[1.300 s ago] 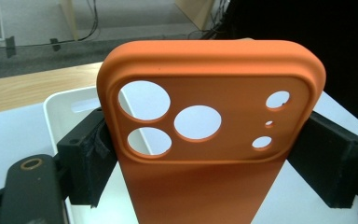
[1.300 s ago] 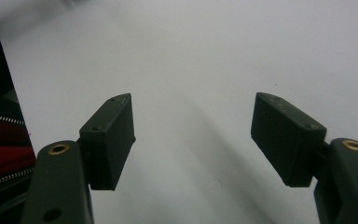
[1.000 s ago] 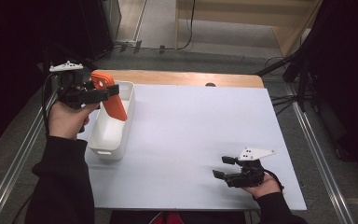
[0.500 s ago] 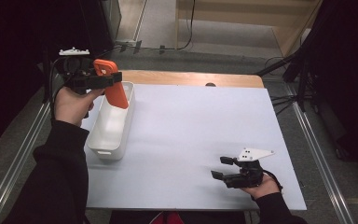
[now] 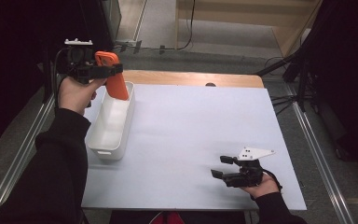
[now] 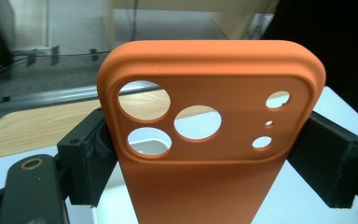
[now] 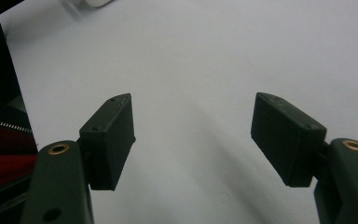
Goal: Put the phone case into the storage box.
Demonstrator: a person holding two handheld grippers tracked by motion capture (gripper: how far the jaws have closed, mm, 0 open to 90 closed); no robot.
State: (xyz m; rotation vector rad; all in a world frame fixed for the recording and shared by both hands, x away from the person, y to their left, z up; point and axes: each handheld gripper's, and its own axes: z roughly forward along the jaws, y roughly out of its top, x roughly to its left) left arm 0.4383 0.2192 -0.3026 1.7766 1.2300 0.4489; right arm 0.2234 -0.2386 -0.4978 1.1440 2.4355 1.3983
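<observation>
From above, your left gripper (image 5: pixel 103 71) holds the orange phone case (image 5: pixel 113 80) over the far end of the white bin (image 5: pixel 103 135); your right gripper (image 5: pixel 223 167) rests near the table's (image 5: pixel 205 116) front edge.

Left gripper view: both jaws pinch the case's sides.

Right gripper view: your jaws stand wide apart, holding nothing.

Orange phone case (image 6: pixel 214 140): soft-looking, rounded corners, with three large round camera cutouts and three smaller holes. Held upright, cutout end up, clamped at both side edges by the left tongs (image 5: pixel 103 71), above the far end of the white bin (image 5: pixel 111 122).
</observation>
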